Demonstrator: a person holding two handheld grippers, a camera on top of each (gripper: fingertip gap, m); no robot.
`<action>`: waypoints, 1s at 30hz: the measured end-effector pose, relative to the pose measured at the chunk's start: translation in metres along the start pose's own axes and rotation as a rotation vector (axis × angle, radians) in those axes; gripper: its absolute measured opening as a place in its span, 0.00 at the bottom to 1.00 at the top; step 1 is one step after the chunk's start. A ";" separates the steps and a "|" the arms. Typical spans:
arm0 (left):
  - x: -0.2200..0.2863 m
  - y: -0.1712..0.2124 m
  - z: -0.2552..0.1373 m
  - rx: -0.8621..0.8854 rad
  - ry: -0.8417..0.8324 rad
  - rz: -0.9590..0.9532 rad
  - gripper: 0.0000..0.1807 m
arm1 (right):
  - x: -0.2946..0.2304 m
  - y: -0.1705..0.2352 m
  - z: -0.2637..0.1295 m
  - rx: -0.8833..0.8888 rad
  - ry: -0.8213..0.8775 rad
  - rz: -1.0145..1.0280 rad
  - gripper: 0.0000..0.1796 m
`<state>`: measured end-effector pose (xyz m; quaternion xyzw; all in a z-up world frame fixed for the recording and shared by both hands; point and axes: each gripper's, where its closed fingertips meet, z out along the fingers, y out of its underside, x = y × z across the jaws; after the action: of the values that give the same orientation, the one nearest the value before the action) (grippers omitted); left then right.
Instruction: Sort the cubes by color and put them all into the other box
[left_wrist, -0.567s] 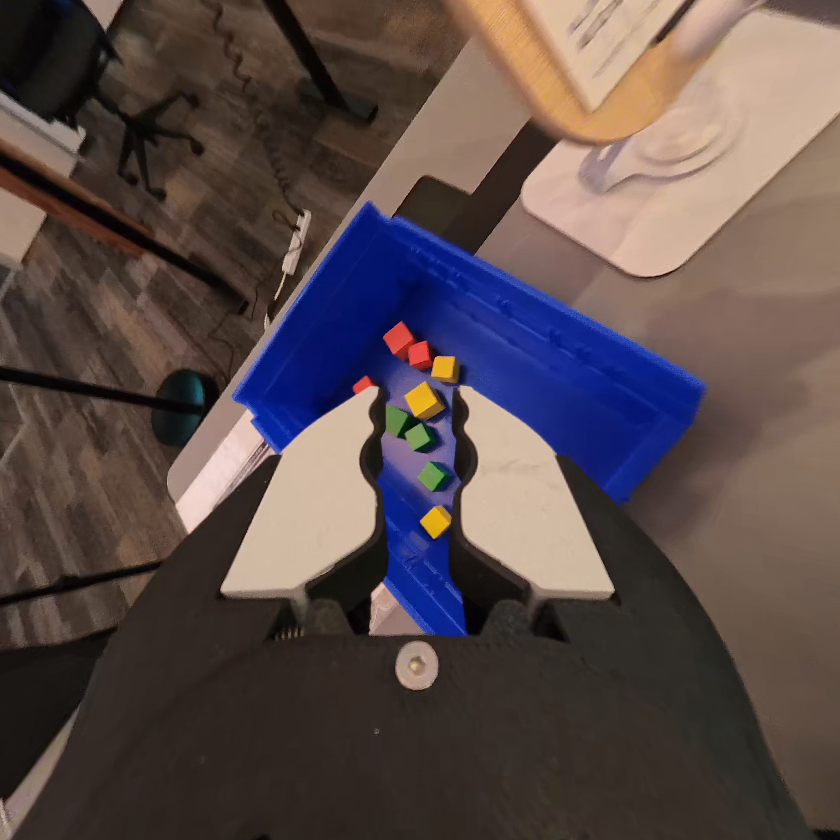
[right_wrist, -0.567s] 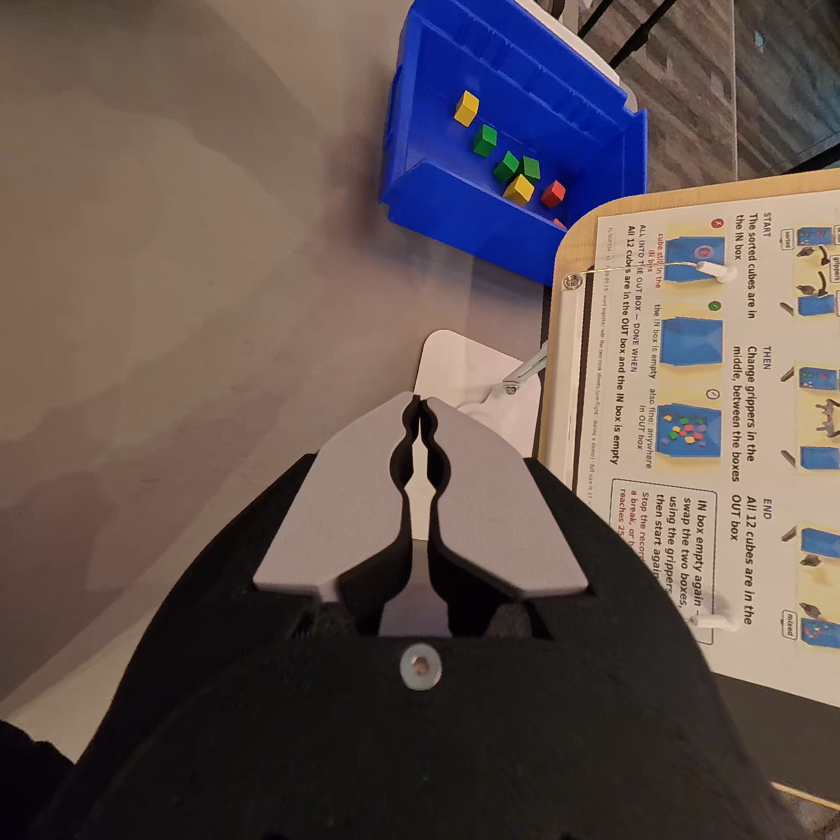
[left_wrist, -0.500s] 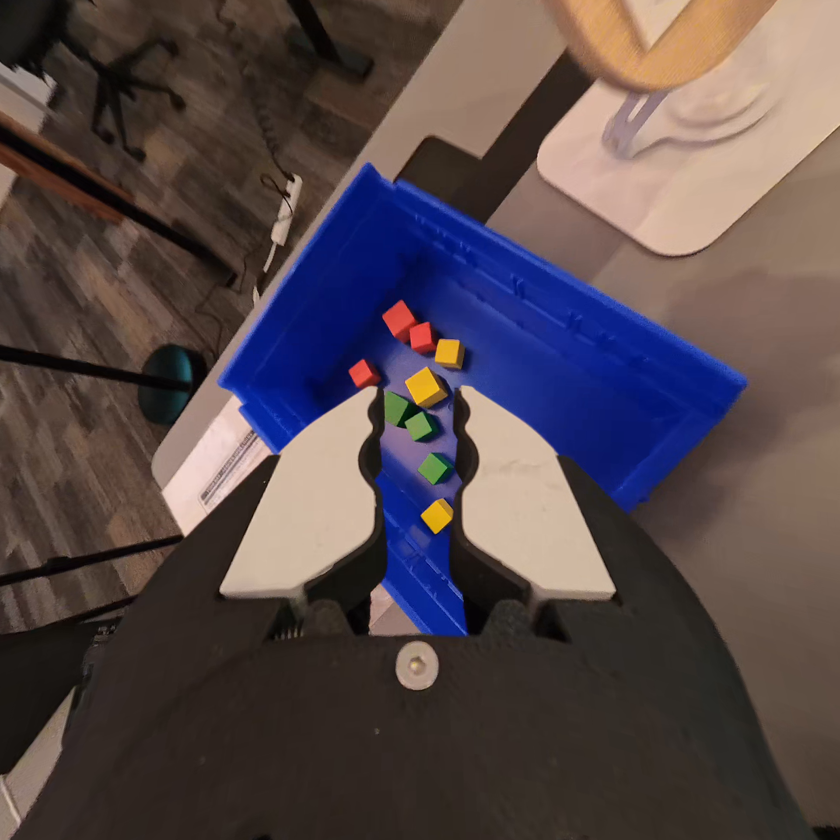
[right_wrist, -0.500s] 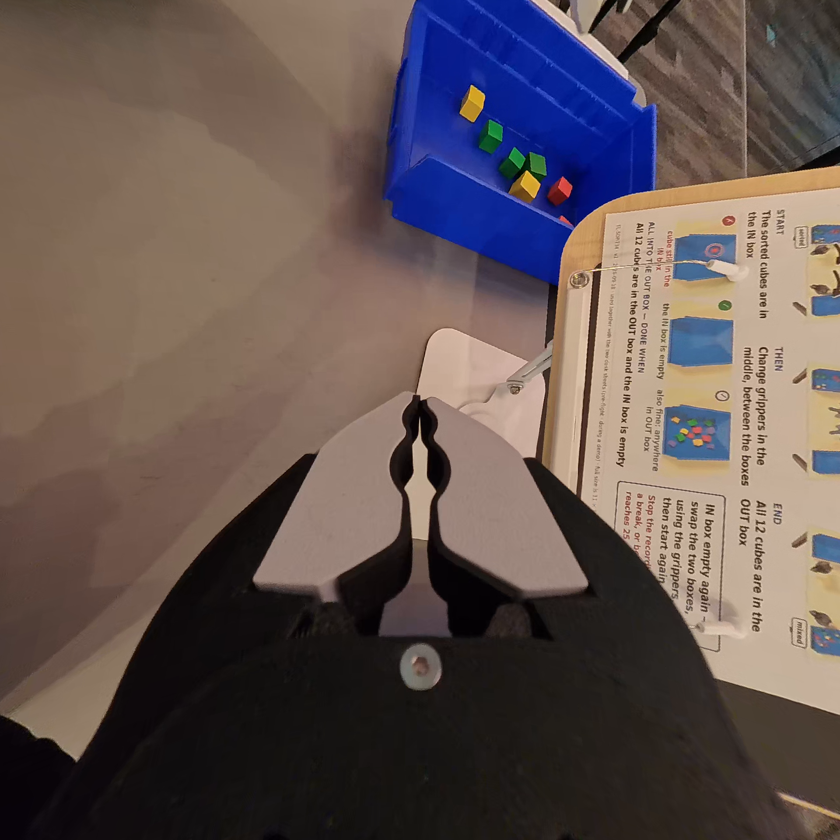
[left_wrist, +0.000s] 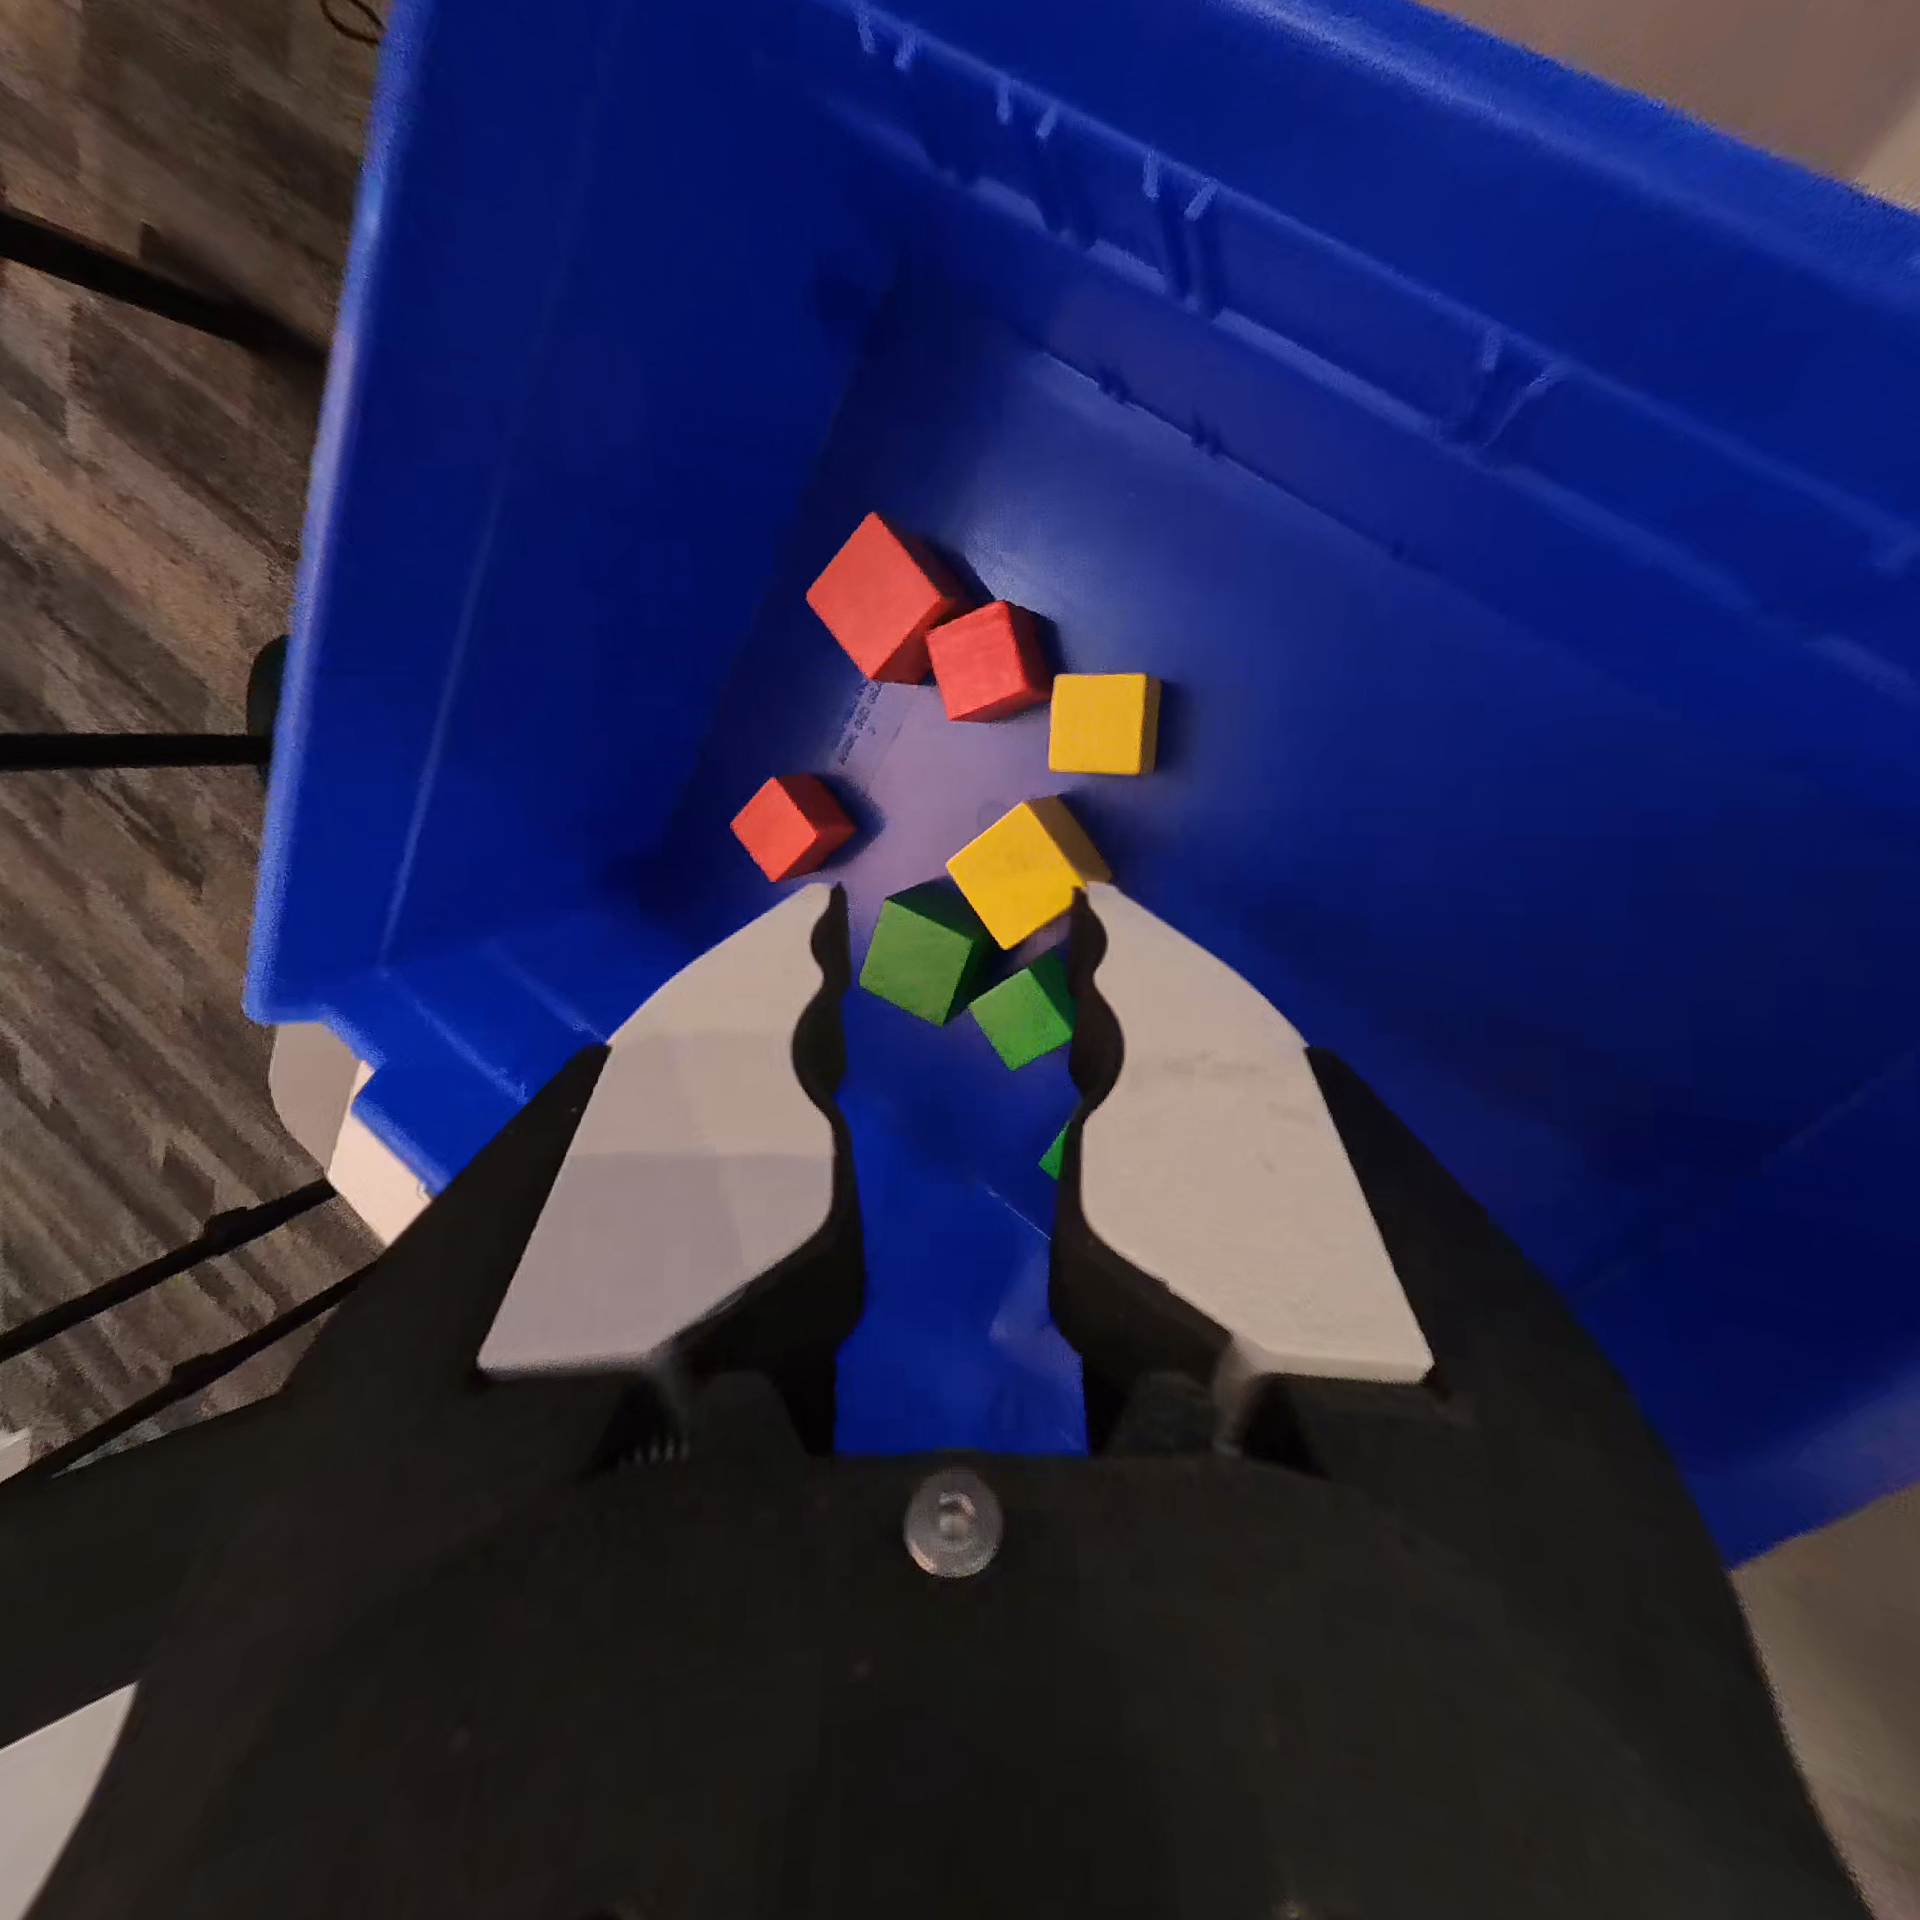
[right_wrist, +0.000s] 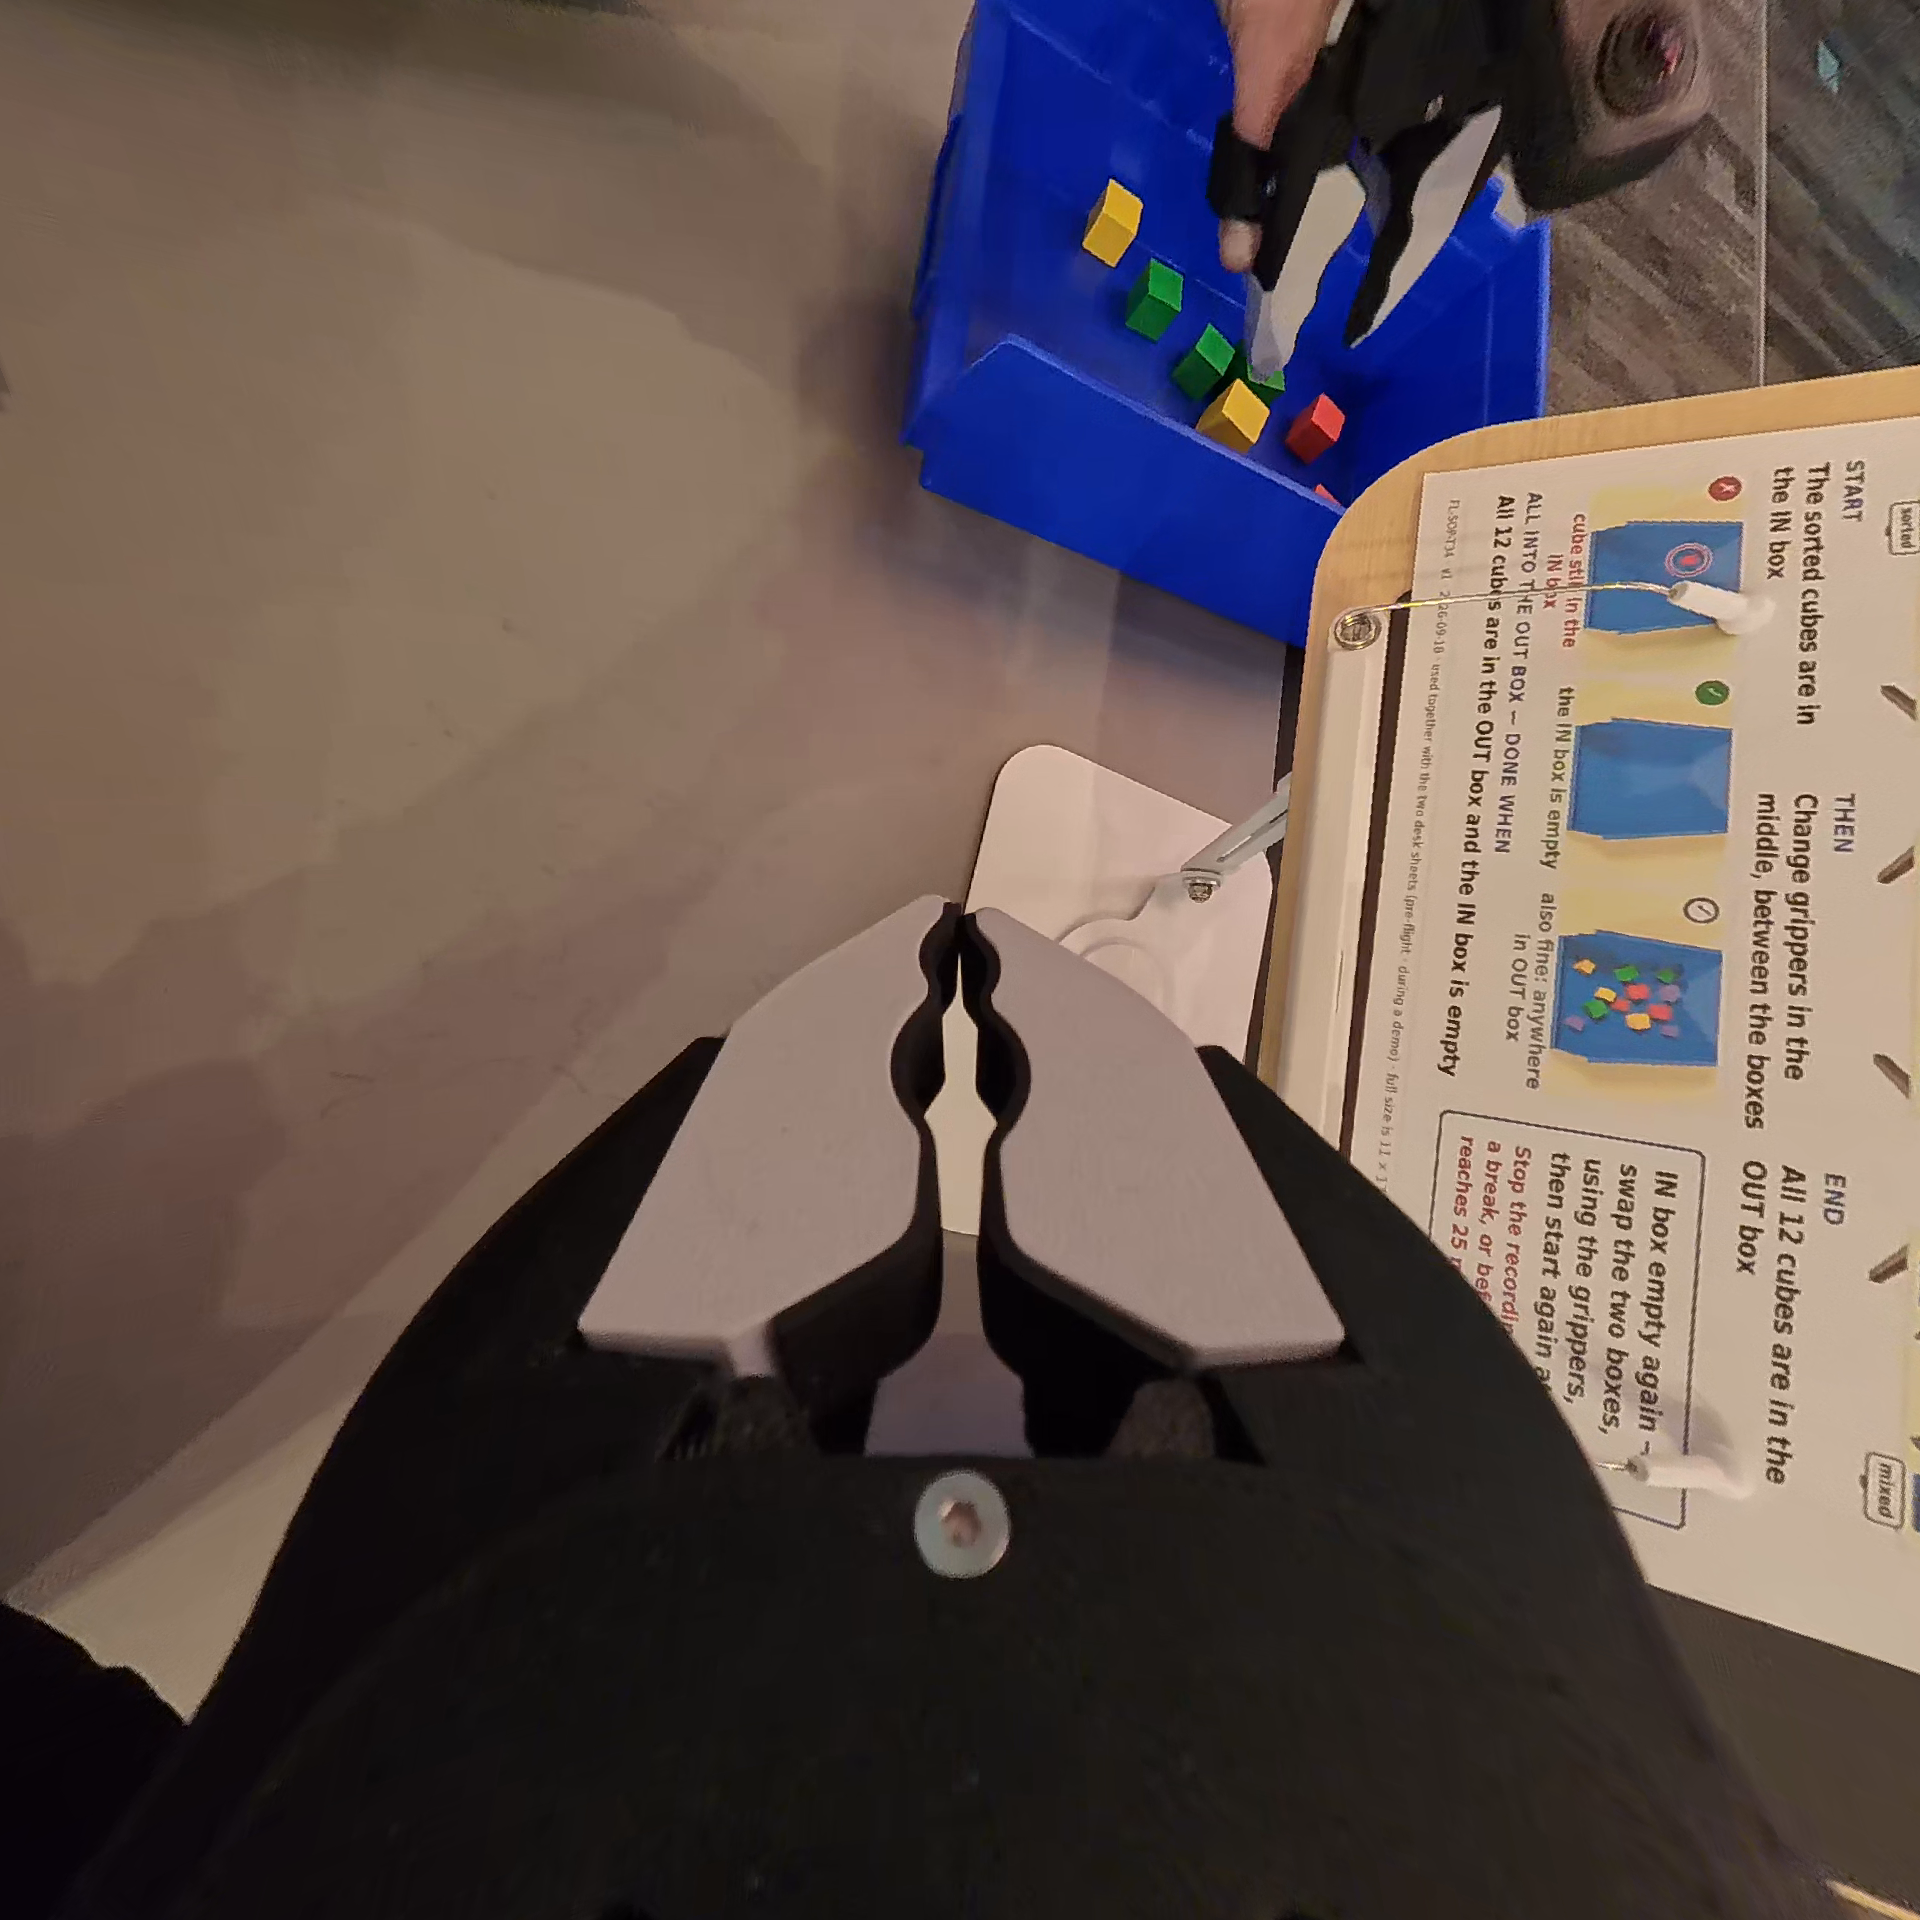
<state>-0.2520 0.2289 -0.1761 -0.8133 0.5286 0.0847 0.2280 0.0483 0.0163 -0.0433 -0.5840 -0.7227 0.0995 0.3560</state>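
Note:
A blue box (left_wrist: 582, 520) holds red, yellow and green cubes. My left gripper (left_wrist: 956, 902) is open and low inside the box. A green cube (left_wrist: 920, 956) and a smaller-looking green cube (left_wrist: 1023, 1013) lie between its fingertips, and a yellow cube (left_wrist: 1018, 868) sits just ahead. Three red cubes (left_wrist: 883, 594) and another yellow cube (left_wrist: 1101, 722) lie farther in. The right wrist view shows the same box (right_wrist: 1091, 488) with the left gripper (right_wrist: 1314, 348) reaching into it. My right gripper (right_wrist: 958, 920) is shut and empty, above the grey table (right_wrist: 468, 623).
A wood-rimmed instruction board (right_wrist: 1621, 935) stands on a white base (right_wrist: 1081, 831) right of my right gripper. The box sits by the table edge, with dark floor (left_wrist: 125, 520) beyond it. A person's hand (right_wrist: 1262, 62) holds the left gripper. Across from one pair of fingers to the other is roughly 40 cm. Left tips and right tips are each some 25 cm from the white base (right_wrist: 1081, 831).
My left gripper has dropped down into the blue box and closer to the cubes, still open. My right gripper has stayed shut and almost still.

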 end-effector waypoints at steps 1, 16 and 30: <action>-0.001 0.001 0.006 -0.020 -0.005 0.007 0.23 | 0.000 0.000 0.000 -0.001 -0.001 0.000 0.00; 0.013 0.005 0.031 -0.078 0.068 0.316 0.21 | -0.004 0.001 0.006 -0.002 -0.040 -0.001 0.00; 0.013 0.022 0.046 -0.181 0.078 0.458 0.19 | -0.005 0.008 0.027 -0.037 -0.089 0.013 0.00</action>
<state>-0.2610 0.2316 -0.2277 -0.6922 0.6976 0.1500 0.1084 0.0380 0.0217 -0.0692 -0.5900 -0.7358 0.1142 0.3121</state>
